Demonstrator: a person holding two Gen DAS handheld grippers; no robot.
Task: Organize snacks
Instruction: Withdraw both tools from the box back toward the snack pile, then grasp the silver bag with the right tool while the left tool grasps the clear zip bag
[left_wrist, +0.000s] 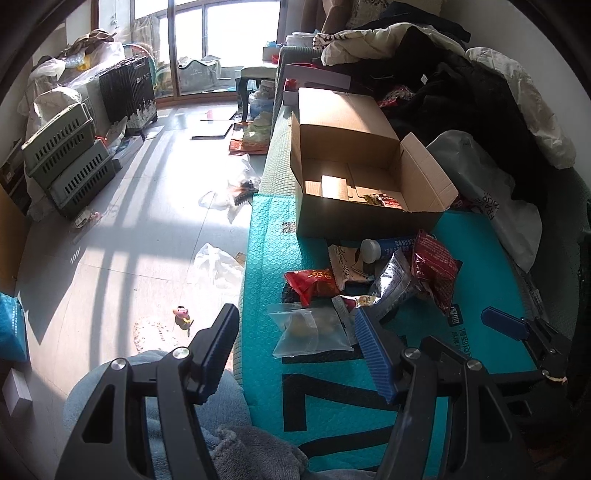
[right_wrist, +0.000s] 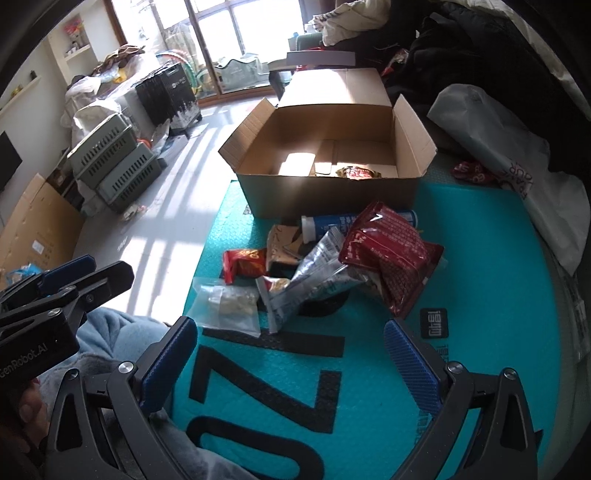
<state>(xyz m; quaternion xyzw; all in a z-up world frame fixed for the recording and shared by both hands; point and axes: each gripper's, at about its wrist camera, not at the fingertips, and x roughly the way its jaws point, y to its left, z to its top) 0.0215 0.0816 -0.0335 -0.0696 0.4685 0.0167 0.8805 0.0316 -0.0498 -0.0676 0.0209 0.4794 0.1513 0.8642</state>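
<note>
An open cardboard box (left_wrist: 369, 206) (right_wrist: 325, 195) stands on a teal bubble mailer (left_wrist: 332, 387) (right_wrist: 480, 280) and holds one red snack packet (left_wrist: 384, 200) (right_wrist: 356, 172). In front of it lies a pile of snacks: a dark red bag (left_wrist: 434, 267) (right_wrist: 391, 254), a silver pouch (left_wrist: 393, 282) (right_wrist: 317, 273), a small red packet (left_wrist: 312, 282) (right_wrist: 243, 262), a clear bag (left_wrist: 310, 328) (right_wrist: 229, 302) and a blue tube with a white cap (left_wrist: 388, 247) (right_wrist: 332, 223). My left gripper (left_wrist: 299, 343) is open and empty beside the clear bag. My right gripper (right_wrist: 291, 354) is open and empty, just short of the pile.
Dark clothes (left_wrist: 461, 92) and a white plastic bag (left_wrist: 491, 206) (right_wrist: 517, 177) lie piled to the right on the sofa. Grey crates (left_wrist: 66, 158) (right_wrist: 114, 162) and plastic bags (left_wrist: 218, 266) lie on the floor to the left. My lap in blue fleece (left_wrist: 155, 406) is below.
</note>
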